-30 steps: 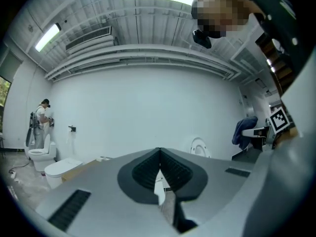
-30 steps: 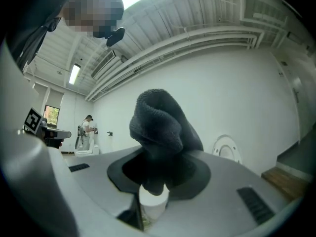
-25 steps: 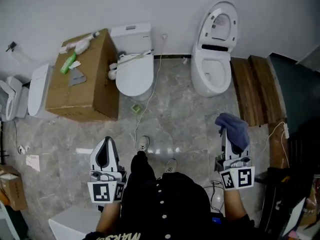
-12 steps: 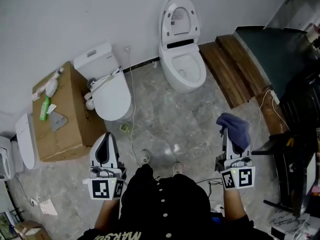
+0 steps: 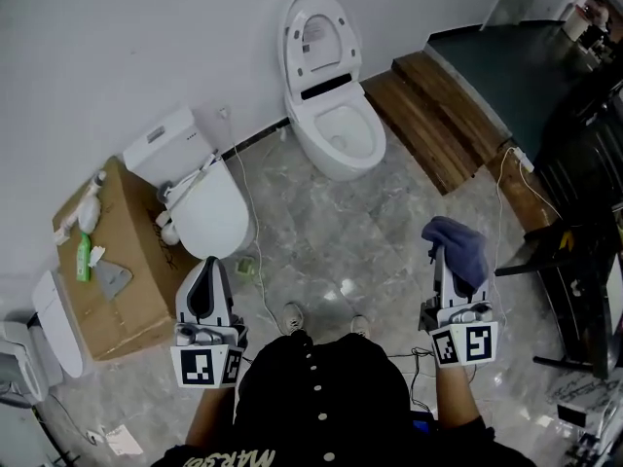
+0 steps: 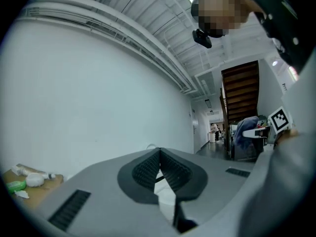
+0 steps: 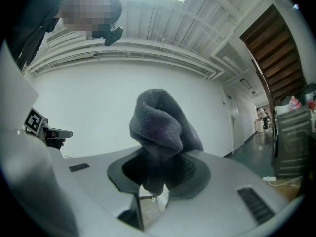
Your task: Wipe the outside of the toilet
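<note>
In the head view a white toilet (image 5: pixel 329 125) with its lid raised stands against the wall at upper middle. A second white toilet (image 5: pixel 195 202) with a closed lid sits to its left. My right gripper (image 5: pixel 440 253) is shut on a blue-grey cloth (image 5: pixel 458 247), which bunches above the jaws in the right gripper view (image 7: pixel 160 125). My left gripper (image 5: pixel 202 282) is held low at the left, jaws shut and empty (image 6: pixel 159 168). Both grippers are well short of the toilets.
A cardboard box (image 5: pixel 117 266) with bottles and a rag on top stands left of the closed toilet. Wooden planks (image 5: pixel 438 120) lie right of the open toilet. Cables (image 5: pixel 255 241) run over the marble floor. My shoes (image 5: pixel 292 316) show below.
The view has swung: both toilets and the box have shifted left and the planks have come further into sight. The grippers keep their places in the picture.
</note>
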Tool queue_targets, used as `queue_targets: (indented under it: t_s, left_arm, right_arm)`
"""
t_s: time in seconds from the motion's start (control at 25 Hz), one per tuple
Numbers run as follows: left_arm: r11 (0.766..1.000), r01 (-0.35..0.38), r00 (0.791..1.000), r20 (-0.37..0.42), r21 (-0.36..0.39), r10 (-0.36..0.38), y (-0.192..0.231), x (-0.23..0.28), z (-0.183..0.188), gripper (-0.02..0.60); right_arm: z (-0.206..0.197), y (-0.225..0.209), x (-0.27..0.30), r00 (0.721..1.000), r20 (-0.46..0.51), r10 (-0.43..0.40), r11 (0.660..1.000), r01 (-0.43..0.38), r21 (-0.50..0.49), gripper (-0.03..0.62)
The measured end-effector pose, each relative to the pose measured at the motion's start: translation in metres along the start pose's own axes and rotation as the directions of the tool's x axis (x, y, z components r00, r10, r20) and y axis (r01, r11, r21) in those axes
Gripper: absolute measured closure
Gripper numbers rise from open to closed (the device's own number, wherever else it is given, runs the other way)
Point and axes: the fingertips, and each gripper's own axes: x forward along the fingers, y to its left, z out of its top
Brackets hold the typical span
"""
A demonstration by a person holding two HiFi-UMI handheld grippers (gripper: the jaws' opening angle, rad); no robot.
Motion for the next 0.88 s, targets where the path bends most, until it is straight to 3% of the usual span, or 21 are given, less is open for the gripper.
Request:
queue_targets:
  t_s: [0.48,0.72,0.88]
  left_arm:
    - [0.989,0.149,0.989,-0.019,-0.023,-0.150,0.030,0.038,-0.007,0.571]
    - [0.982,0.184,0.981,-0.056,-0.029,-0.185,0.012,0.062,-0.020,0.571]
    - [0.981,0.193,0.981,-0.031,-0.032,-0.194,-0.007,0.081,-0.014,0.571]
  right_arm:
    - [-0.008,0.034,-0.013,0.991,-0.026,-0.129,0.991,0.128,-0.026,0.499]
    - [-0.014,0.014,-0.013,0.985,-0.035,-0.170,0.985,0.169,-0.019,0.499]
    - [-0.014,-0.005,0.001,0.986,-0.033,-0.163,0.987,0.163,-0.013,0.499]
